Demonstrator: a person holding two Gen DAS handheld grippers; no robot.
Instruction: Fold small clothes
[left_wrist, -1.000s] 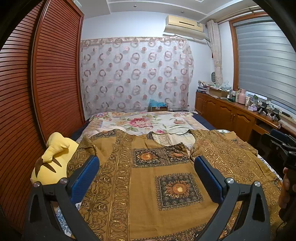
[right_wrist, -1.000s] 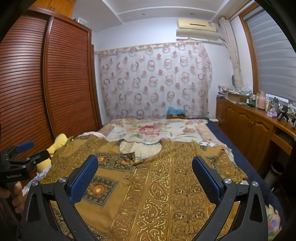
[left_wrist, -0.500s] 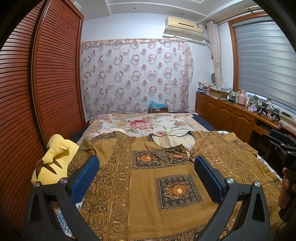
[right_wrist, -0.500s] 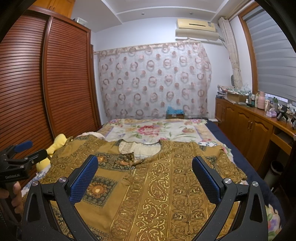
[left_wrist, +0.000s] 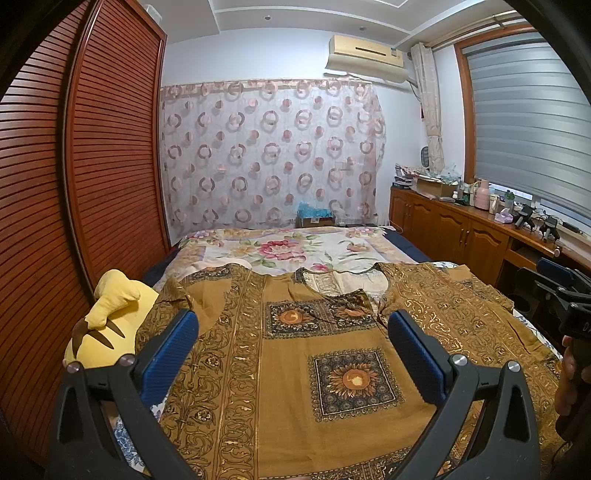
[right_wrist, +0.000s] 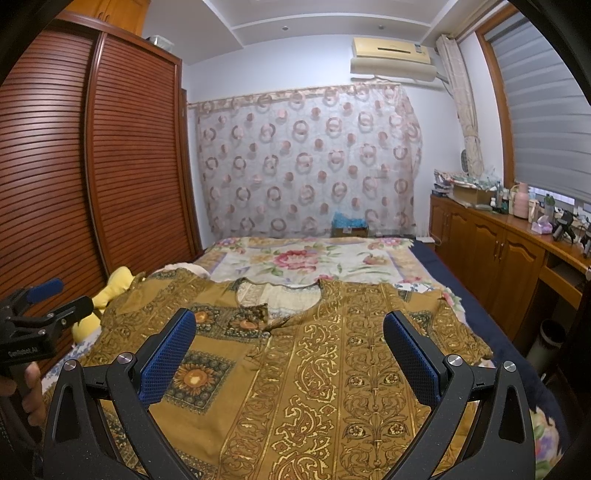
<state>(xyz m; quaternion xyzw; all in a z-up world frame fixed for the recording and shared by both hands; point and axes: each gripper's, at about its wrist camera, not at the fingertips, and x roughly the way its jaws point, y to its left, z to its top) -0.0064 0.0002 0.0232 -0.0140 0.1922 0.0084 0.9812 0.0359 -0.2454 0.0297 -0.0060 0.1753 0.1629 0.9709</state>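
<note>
A brown patterned shirt (left_wrist: 295, 369) lies spread flat on the bed (left_wrist: 295, 251). Above the shirt, the left gripper (left_wrist: 291, 328) and right gripper (right_wrist: 290, 328) hover, jaws apart and empty. A yellow plush toy (left_wrist: 107, 325) sits just beside the shirt's sleeve.

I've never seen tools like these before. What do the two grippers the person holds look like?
Each gripper, left and right, is a black plastic frame with two angled arms, silver screws at the joints, and fingers lined with blue textured pads. The left one's side bears small white lettering, too small to read surely. No sleeves show.
</note>
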